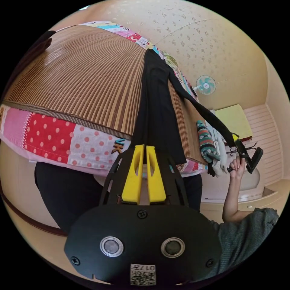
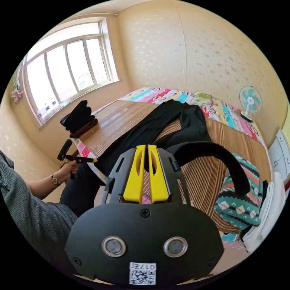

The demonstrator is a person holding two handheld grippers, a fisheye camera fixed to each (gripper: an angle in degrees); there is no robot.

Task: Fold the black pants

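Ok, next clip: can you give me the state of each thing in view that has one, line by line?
black pants: spread lengthwise on the bed mat, one leg end in each gripper, right leg lifted off the mat.
left hand-held gripper: shut on a pants leg end at the bed edge.
right hand-held gripper: shut on the other leg end.
patterned knit garment: bunched at the mat's edge.
fan: upright; running or not, cannot tell.
dark clothes: heaped near the window.
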